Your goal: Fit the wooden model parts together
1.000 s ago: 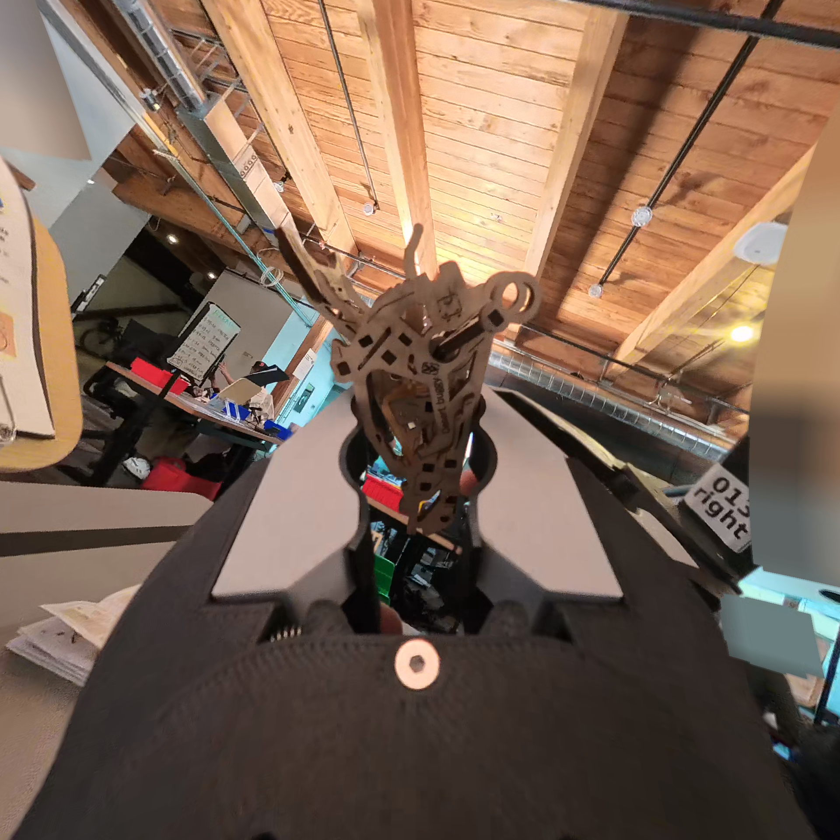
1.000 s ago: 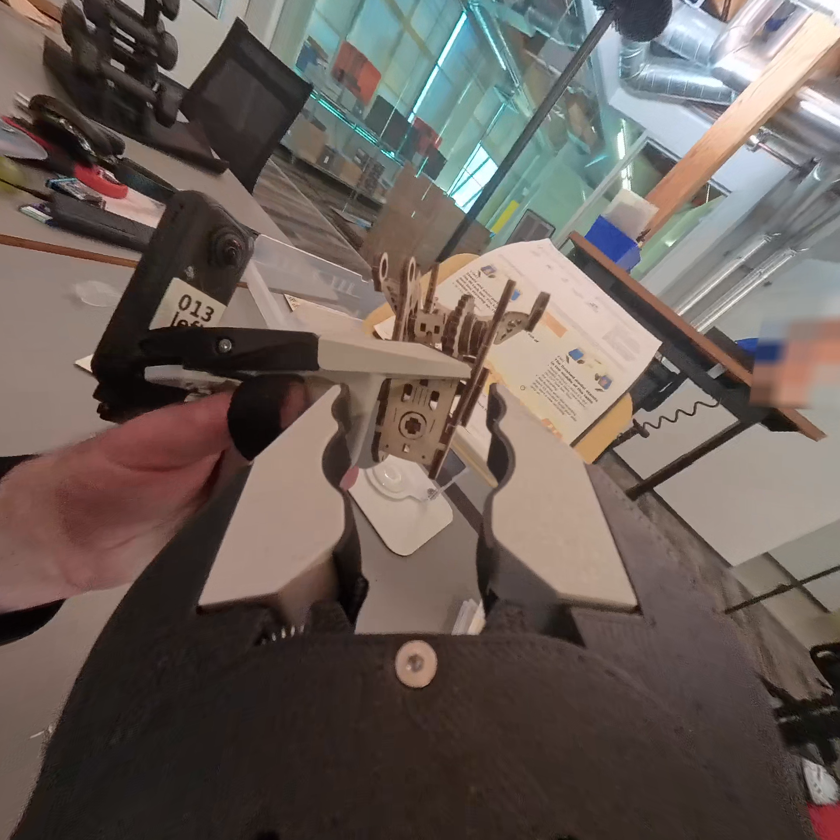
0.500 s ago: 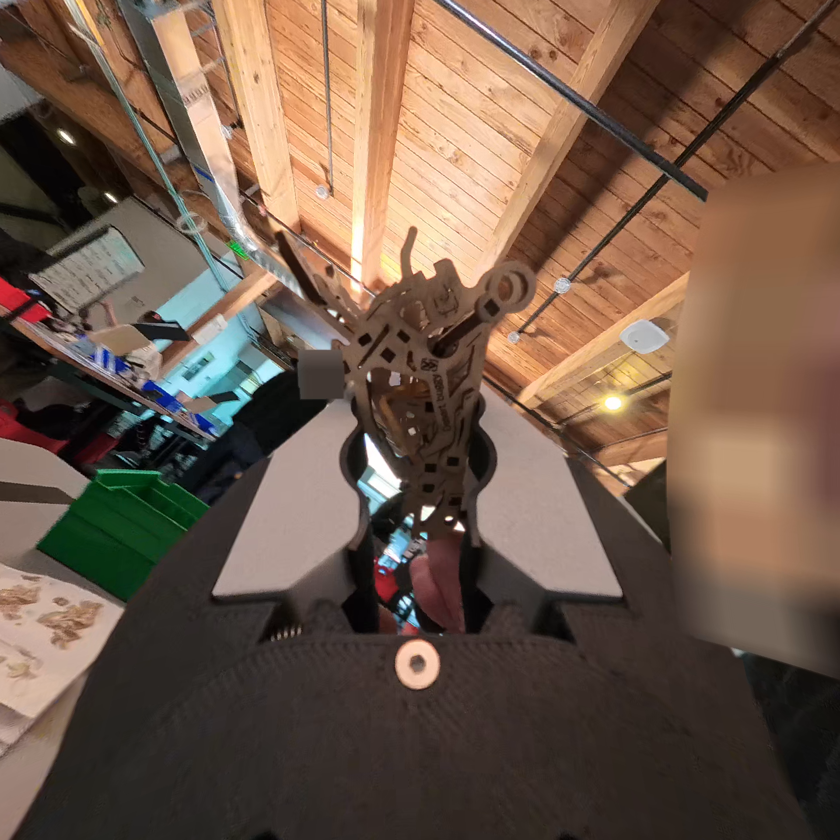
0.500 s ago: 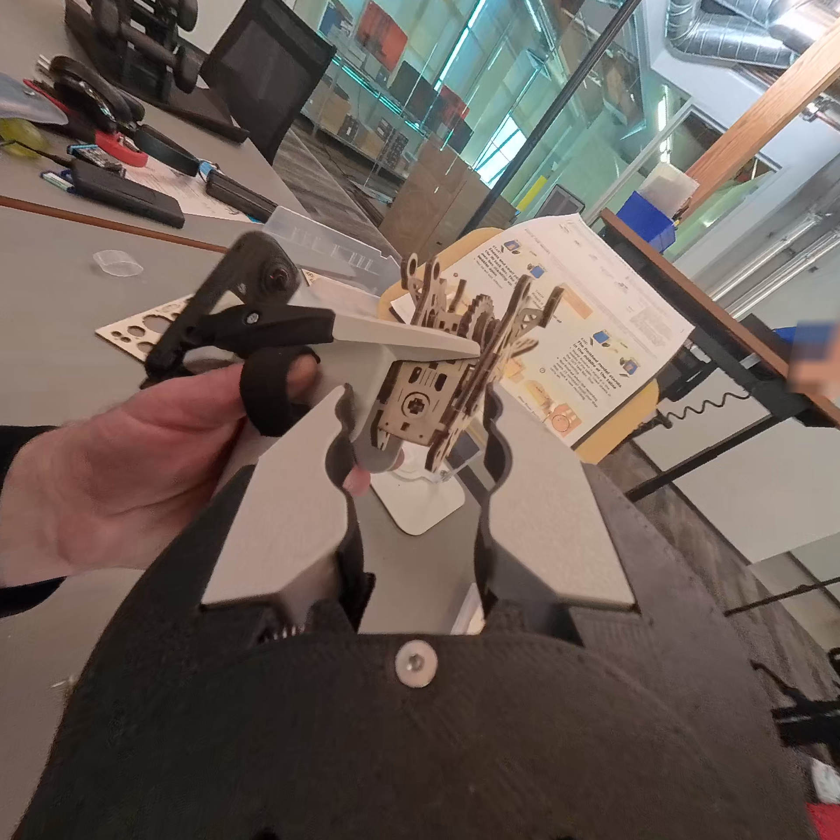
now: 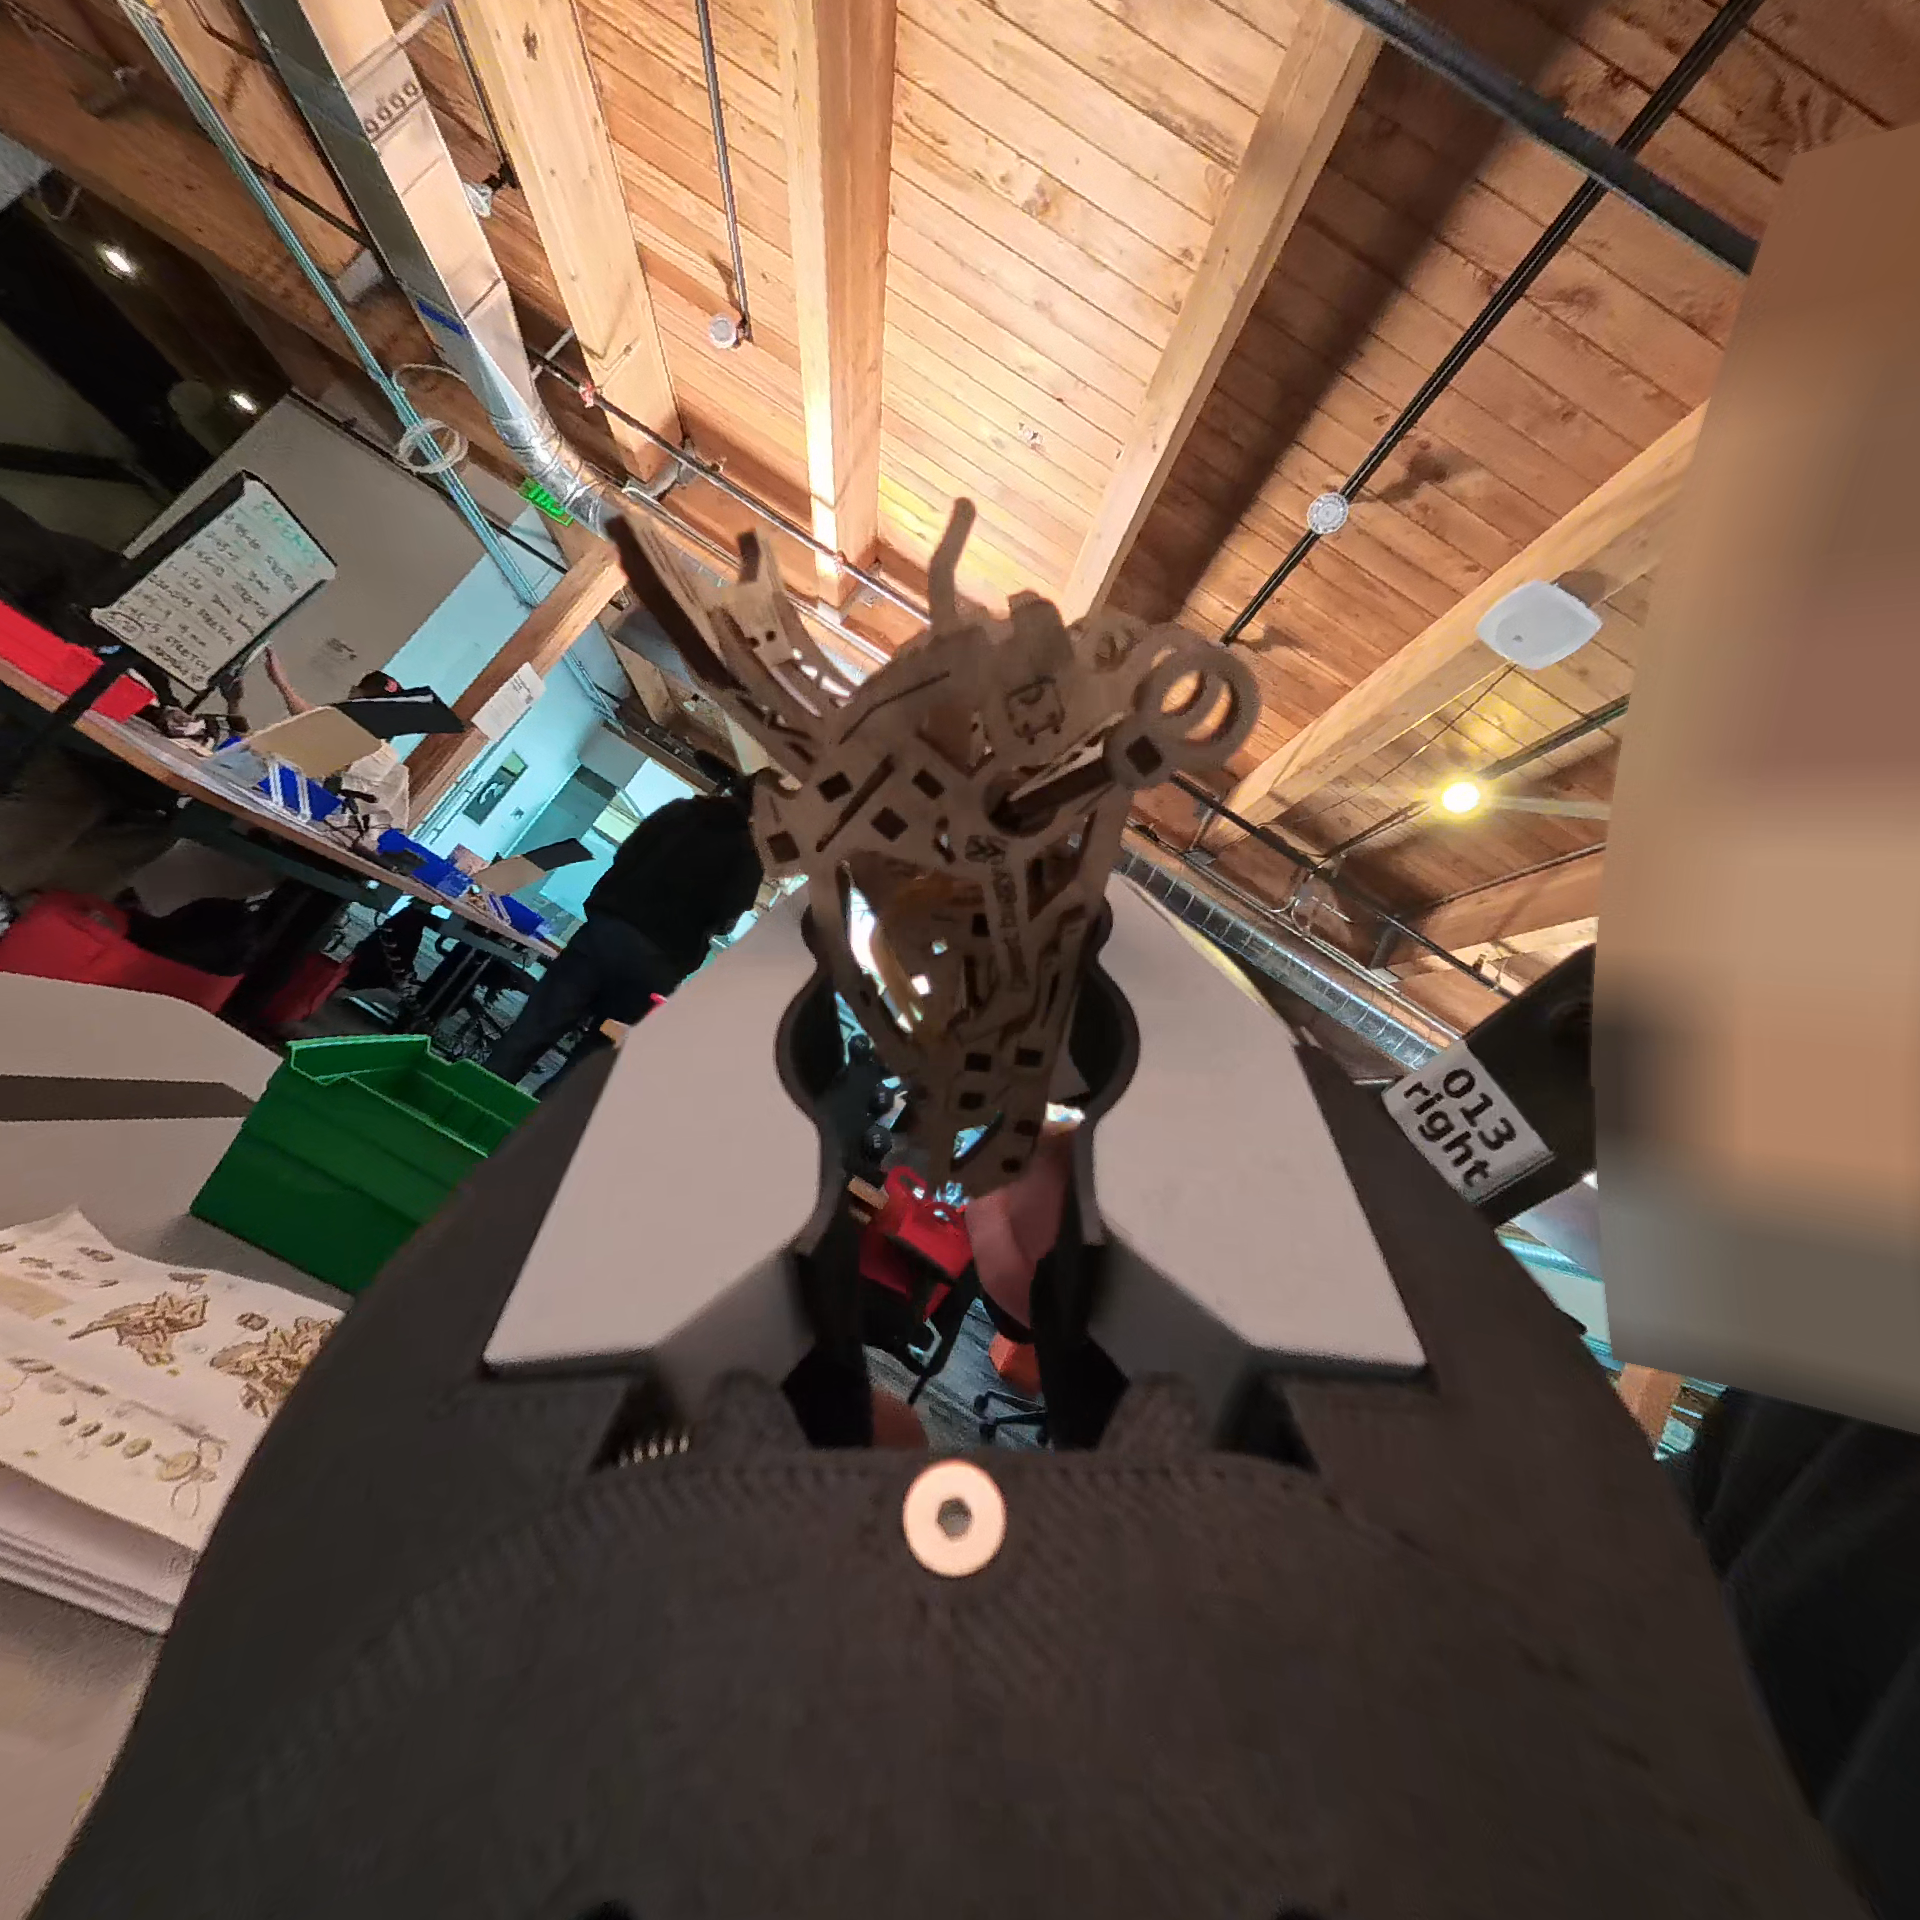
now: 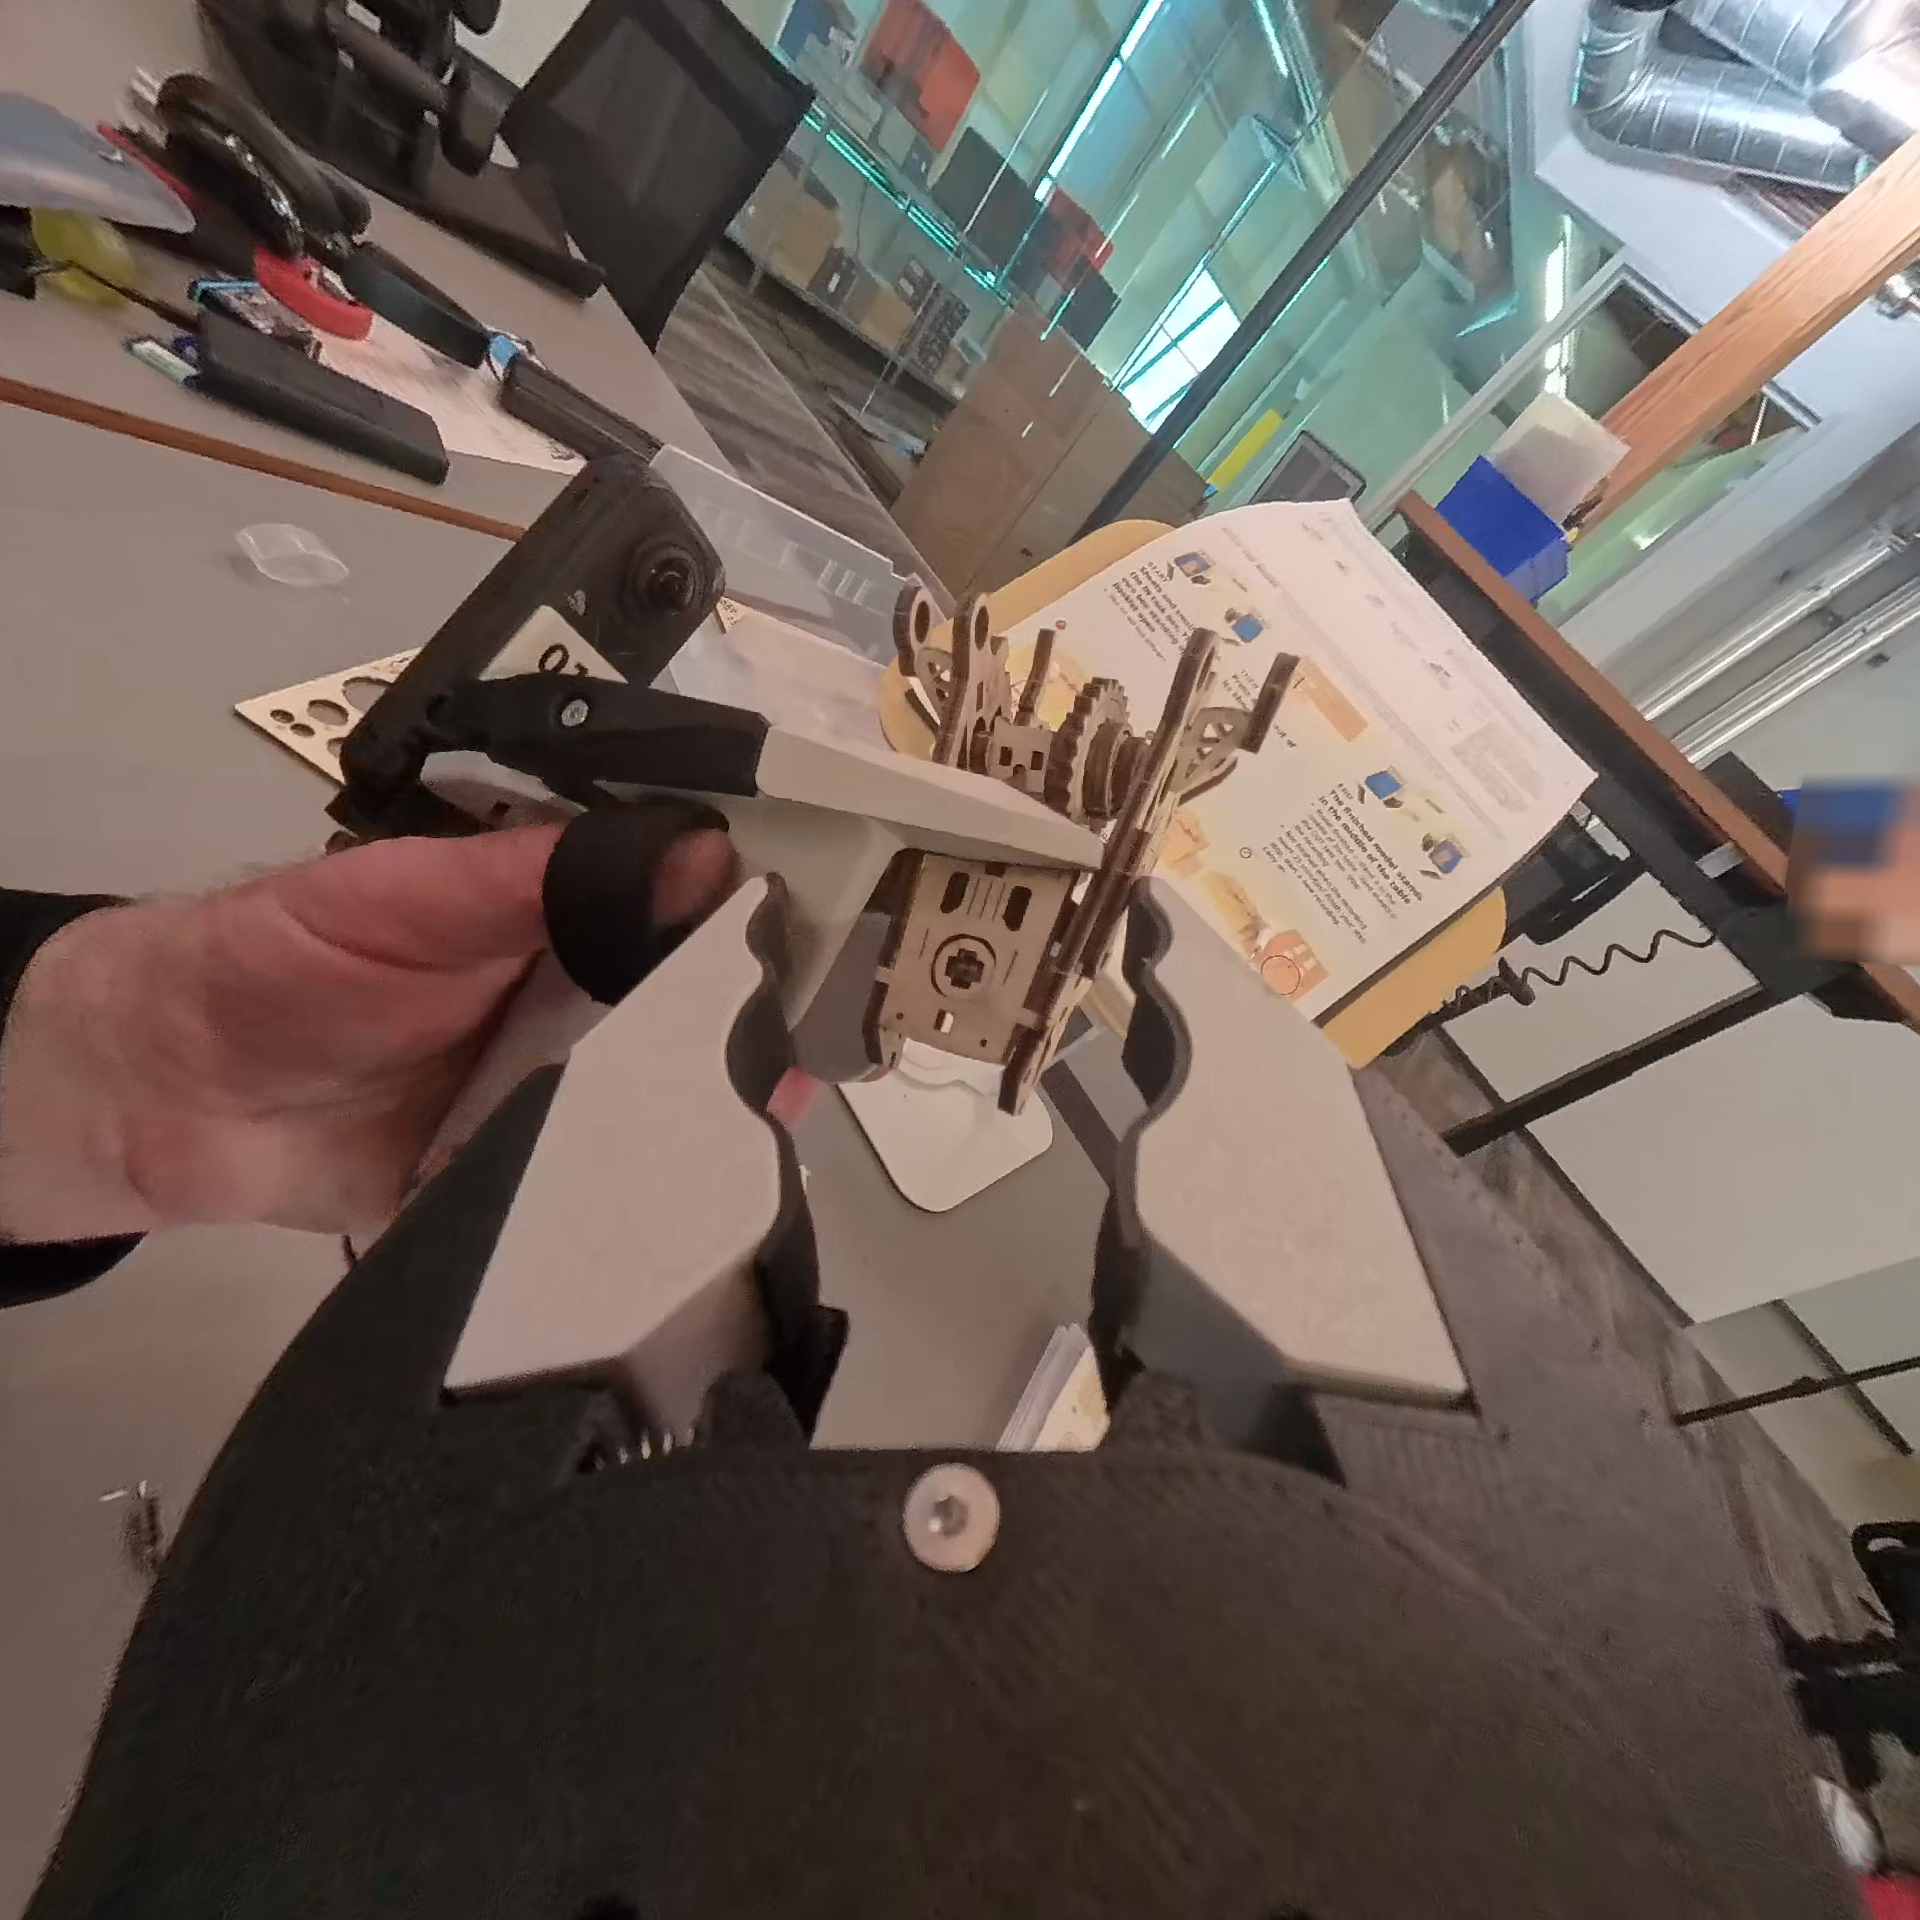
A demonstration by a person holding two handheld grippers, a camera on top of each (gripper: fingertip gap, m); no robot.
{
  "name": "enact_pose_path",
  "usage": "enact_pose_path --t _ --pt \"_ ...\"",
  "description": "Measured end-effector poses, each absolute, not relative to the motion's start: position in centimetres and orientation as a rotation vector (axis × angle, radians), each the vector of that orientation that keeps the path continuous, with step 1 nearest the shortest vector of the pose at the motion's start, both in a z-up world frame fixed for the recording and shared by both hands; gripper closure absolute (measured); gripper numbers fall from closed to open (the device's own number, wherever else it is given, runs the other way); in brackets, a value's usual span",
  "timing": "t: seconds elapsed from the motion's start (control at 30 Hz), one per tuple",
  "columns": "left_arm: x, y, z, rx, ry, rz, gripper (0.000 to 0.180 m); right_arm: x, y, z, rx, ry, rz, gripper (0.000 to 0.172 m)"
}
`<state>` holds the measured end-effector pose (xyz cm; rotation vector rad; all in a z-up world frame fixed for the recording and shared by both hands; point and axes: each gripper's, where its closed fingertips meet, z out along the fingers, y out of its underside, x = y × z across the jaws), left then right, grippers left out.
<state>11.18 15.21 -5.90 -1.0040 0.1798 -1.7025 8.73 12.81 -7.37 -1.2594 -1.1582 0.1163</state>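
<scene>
A light wooden model with gears and slotted plates (image 5: 966,862) sits between my left gripper's (image 5: 956,935) grey fingers (image 5: 686,1122), which are shut on its lower body and hold it up towards the ceiling. In the right wrist view the model (image 6: 987,935) is clamped from above and below by the left gripper's fingers (image 6: 914,800). A hand (image 6: 260,1039) holds that gripper. My right gripper (image 6: 951,914) is open around the model and the left gripper's lower finger, and its pads do not press on them. The right gripper's black body (image 5: 1507,1091) shows at the right of the left wrist view.
An instruction sheet on a yellow board (image 6: 1351,748), a white card (image 6: 945,1143), a punched wooden part sheet (image 6: 322,717) and a clear plastic box (image 6: 769,561) lie on the grey table. A green bin (image 5: 364,1122) and printed pages (image 5: 104,1382) are at the left. A person in black (image 5: 644,935) stands behind.
My right jaws have opened a little wider around the model. My left gripper has kept its hold on the model while its view swung across the room.
</scene>
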Motion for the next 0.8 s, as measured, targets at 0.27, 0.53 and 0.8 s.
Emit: enact_pose_path --t 0.27,0.53,0.8 --pt "11.1 14.8 -5.9 -1.008 0.225 -1.718 0.140 8.6 12.5 -7.4 -1.228 -1.193 0.087 0.110" --pt "11.1 15.0 -6.3 -0.984 0.156 -1.877 0.141 8.9 12.4 -7.3 -1.196 -1.200 0.120 0.118" --pt "11.1 14.2 -6.3 -0.977 0.144 -1.966 0.139 9.7 12.6 -8.6 -1.276 -1.177 0.254 0.122"
